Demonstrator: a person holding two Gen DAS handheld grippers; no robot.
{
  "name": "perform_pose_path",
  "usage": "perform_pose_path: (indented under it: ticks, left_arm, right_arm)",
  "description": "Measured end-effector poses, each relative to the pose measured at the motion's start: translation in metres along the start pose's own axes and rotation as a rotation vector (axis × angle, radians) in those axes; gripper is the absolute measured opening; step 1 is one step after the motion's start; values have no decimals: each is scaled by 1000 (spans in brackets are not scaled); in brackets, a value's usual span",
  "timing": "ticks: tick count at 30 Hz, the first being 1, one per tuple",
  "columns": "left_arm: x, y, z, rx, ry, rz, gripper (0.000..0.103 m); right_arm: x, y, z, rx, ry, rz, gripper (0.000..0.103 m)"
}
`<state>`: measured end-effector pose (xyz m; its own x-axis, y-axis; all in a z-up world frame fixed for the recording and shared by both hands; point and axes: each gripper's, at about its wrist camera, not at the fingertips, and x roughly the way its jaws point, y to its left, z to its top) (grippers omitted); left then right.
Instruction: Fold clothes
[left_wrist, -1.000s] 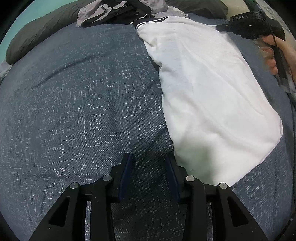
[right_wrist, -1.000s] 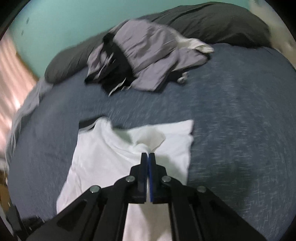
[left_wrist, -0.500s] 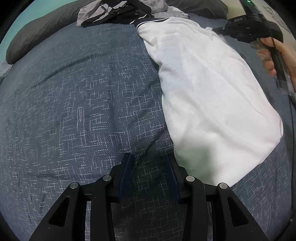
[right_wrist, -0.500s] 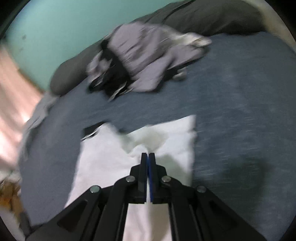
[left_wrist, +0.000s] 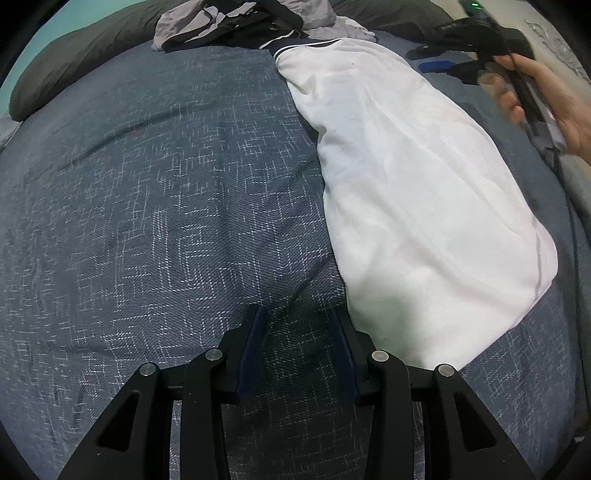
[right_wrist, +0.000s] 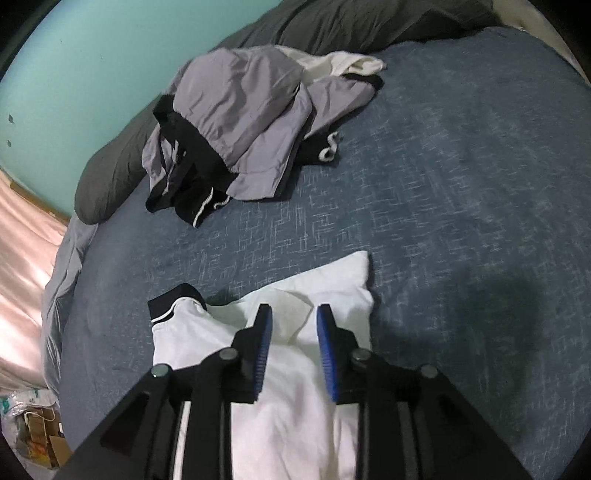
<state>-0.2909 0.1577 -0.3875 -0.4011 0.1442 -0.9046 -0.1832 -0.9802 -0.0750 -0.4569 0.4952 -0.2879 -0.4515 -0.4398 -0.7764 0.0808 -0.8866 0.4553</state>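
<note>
- Black left tongs, with dark blue pads, stand released, their jaws parted over bare bedcover and gripping nothing.
- Just right of their right finger lies the near edge of the white folded cotton garment with a black, white-striped collar band; finger and cloth look very close, but I cannot tell whether they touch.
- Black right tongs, with bright blue ribbed pads, are also released, jaws apart, hovering above the collar end of the same garment; a loose fold of white cloth shows between the pads, not gripped.
- In the left wrist view the right tongs appear blurred at the upper right, held by a person's hand beside the garment's far end.
- The white garment lies flat and long on the dark blue bedcover with a pale crosshatch weave, its black collar band at the end away from the left tongs.
- Beyond the collar, well apart in the right wrist view, sits a rumpled heap of grey, black and white clothes.
- Behind the heap a dark grey pillow runs along the head of the bed, against a turquoise wall.
- At the left edge hangs pink shiny fabric, and cluttered boxes sit low beside the bed.
</note>
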Motion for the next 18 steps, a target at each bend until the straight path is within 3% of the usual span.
perform_pose_path:
  ticks: [6, 10, 11, 12, 13, 18]
  left_arm:
    - [3, 5, -2, 0, -2, -14, 41]
    - [3, 6, -5, 0, -5, -15, 41]
    - [2, 5, -6, 0, -6, -14, 41]
    - [2, 6, -6, 0, -6, -13, 41]
    - [2, 6, -6, 0, -7, -13, 41]
    - [-15, -9, -20, -3, -7, -14, 41]
  right_arm:
    - [34, 9, 2, -8, 92, -35, 29]
    - [40, 12, 1, -12, 90, -24, 29]
    - [39, 14, 1, -27, 82, -23, 24]
    - [38, 17, 1, -43, 74, -22, 10]
    - [37, 20, 1, -58, 66, -21, 6]
    - [21, 29, 5, -124, -2, -46, 2]
